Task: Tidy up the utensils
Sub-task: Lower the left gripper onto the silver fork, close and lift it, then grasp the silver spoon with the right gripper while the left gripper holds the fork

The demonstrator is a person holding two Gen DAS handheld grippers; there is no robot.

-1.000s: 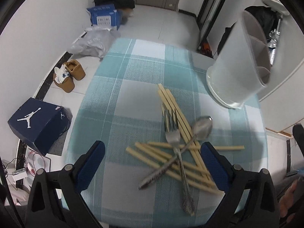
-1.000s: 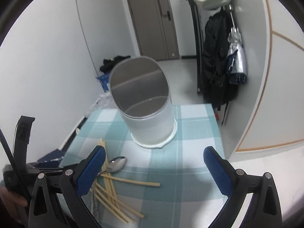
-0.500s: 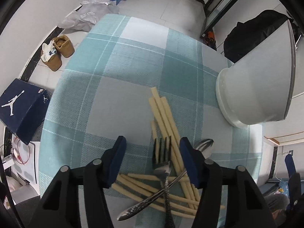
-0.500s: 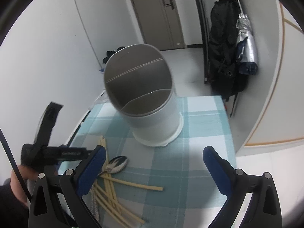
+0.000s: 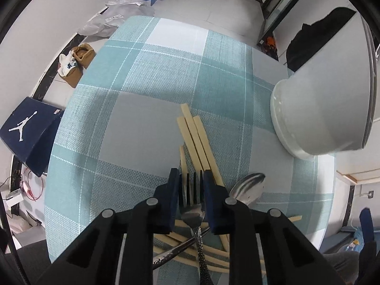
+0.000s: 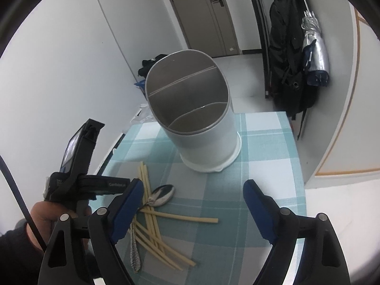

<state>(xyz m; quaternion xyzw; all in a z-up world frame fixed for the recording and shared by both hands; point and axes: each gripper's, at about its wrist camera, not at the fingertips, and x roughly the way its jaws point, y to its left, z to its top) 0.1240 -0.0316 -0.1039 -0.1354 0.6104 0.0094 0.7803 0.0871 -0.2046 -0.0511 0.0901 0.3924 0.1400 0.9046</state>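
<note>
L gripper (image 5: 191, 185), jaws just closing, clamps fork (image 5: 193, 210) head atop chopsticks (image 5: 194, 137) pile; spoon (image 5: 248, 187) at its 3 o'clock. R gripper (image 6: 192, 207) hangs wide, holding nothing; utensil holder (image 6: 201, 128) at 12 o'clock on tablecloth (image 6: 266, 147).

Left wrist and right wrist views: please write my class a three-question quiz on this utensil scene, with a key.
1. True or false: the spoon lies on the checked tablecloth, outside the white utensil holder.
2. Which utensil sits between the left gripper's pads? A chopstick, B fork, C spoon.
3. How many compartments does the utensil holder show in the right wrist view?

Key: 1 true. 2 B; the jaws have just been closing, and their pads now press on the fork's head. 3 three.
</note>
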